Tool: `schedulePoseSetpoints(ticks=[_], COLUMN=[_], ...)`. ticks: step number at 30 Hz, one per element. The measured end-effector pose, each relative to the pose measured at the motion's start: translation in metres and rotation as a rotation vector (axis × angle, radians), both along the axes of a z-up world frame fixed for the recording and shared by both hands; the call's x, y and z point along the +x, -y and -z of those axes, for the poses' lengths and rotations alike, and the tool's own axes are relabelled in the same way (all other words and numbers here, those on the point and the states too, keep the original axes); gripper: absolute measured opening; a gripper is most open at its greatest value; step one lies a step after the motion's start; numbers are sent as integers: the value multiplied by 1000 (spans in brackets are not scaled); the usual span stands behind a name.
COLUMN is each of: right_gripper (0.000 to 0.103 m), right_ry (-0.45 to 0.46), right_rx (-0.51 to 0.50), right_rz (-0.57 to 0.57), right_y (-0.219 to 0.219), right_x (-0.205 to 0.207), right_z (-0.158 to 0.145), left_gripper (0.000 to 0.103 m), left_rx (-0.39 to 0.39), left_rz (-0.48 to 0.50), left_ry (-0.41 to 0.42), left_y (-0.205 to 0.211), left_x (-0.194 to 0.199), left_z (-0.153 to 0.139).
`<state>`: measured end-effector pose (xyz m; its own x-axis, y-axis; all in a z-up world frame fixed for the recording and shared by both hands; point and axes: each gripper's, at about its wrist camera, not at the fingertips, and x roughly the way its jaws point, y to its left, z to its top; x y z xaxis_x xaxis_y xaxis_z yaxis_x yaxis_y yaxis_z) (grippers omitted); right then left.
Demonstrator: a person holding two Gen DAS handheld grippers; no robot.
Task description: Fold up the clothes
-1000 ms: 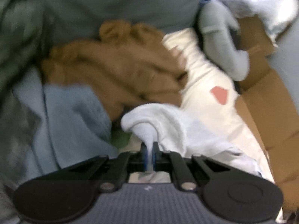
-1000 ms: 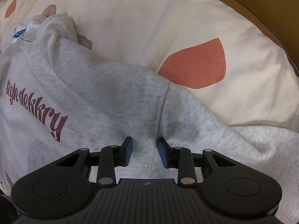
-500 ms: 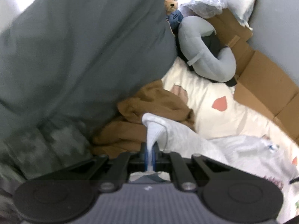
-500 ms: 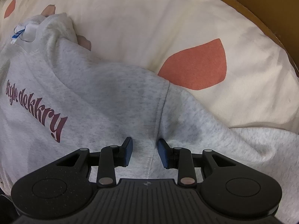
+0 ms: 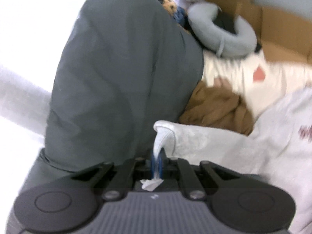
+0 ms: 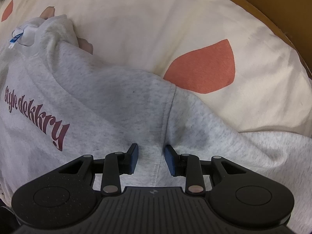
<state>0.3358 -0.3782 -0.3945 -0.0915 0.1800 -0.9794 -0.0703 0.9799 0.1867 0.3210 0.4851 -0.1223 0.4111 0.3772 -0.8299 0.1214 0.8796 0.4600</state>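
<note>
My left gripper [image 5: 156, 162] has its jaws clenched on a pinch of the grey sweatshirt [image 6: 117, 105] — lifted off the bed sheet [image 6: 156, 29]. My right gripper [image 6: 151, 160] hovers over the shoulder seam, jaws parted — grasping nothing.

a home bedroom, patterned bedsheet [image 6: 156, 19], neck pillow [image 5: 220, 33], heaped clothes [image 5: 214, 105]

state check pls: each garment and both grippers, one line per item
left gripper: shut, pinching the sweatshirt's edge, lifted
right gripper: jaws apart, over the sweatshirt's seam
grey sweatshirt: spread face up, unfolded, print showing
brown garment: crumpled heap
dark grey fabric: bulky, unfolded
</note>
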Motion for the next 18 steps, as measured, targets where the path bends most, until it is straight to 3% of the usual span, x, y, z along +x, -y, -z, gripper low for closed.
schedulePoseSetpoints(ticks=[8, 18], right_gripper=[37, 37], right_ry=[9, 2], right_rx=[-13, -28], right_rz=[11, 0], right_y=[6, 12], right_x=[-9, -19], right_z=[-6, -14], left_gripper=[4, 4], left_rx=[118, 152], left_rz=[8, -73], left_ry=[-158, -218], left_y=[-39, -93], left_x=[-10, -21], left_z=[41, 61])
